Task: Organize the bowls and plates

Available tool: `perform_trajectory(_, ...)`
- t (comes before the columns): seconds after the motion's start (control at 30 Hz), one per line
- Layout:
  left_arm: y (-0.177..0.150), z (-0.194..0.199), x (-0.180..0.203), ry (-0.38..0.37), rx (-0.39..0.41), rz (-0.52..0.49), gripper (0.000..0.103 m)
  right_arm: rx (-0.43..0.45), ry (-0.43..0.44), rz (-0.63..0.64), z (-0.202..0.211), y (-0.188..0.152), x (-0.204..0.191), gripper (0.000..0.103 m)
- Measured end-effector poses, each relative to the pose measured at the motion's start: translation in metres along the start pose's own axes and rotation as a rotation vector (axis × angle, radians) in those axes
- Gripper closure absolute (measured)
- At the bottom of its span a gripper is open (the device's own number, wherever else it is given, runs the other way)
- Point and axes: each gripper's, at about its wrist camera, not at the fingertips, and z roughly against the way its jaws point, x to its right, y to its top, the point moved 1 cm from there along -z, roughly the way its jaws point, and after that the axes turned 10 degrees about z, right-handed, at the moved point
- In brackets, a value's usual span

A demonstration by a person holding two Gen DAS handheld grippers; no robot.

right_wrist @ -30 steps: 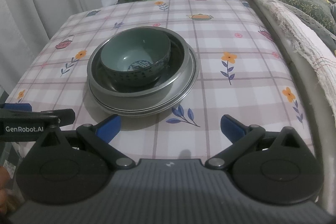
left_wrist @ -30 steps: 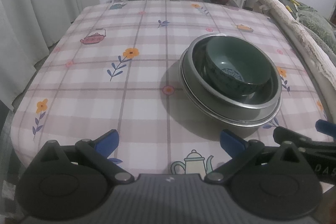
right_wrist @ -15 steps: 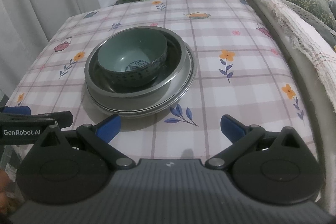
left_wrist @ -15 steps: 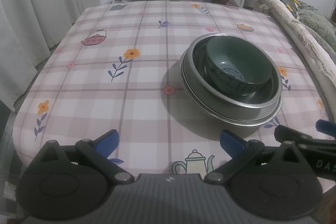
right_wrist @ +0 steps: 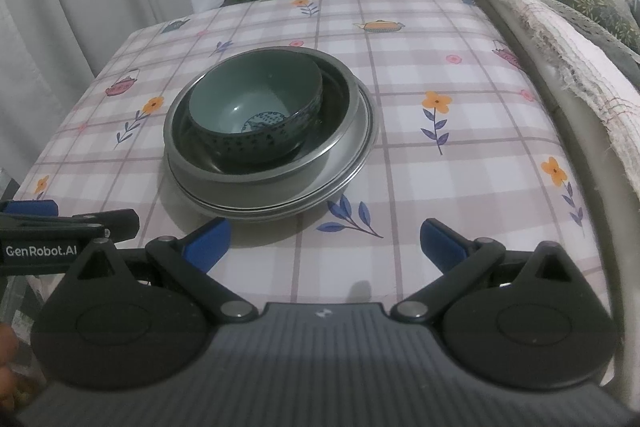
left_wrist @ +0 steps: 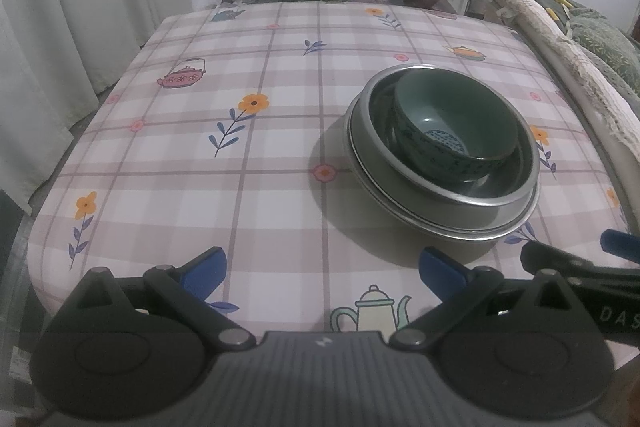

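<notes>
Nested stack of bowl and metal dishes on the checked tablecloth

A green ceramic bowl (right_wrist: 256, 117) with a blue speckled pattern sits upright, empty, inside a deeper steel bowl (right_wrist: 340, 115), which rests on a wider steel plate (right_wrist: 352, 163). The ceramic bowl sits off-centre within the steel one. The stack stands near the table's near edge.

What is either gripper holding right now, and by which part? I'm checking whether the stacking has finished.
Nothing is held. The left gripper and right gripper are both open over the tablecloth, apart from the green bowl nested in the metal dishes.
</notes>
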Motion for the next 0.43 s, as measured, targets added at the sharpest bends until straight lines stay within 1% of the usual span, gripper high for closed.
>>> perform_trajectory(0.43,-0.0006,-0.0008,-0.002,0.003,0.0,-0.001,0.0,-0.003,0.004,-0.003,0.0001,0.0,-0.0007,0.001)
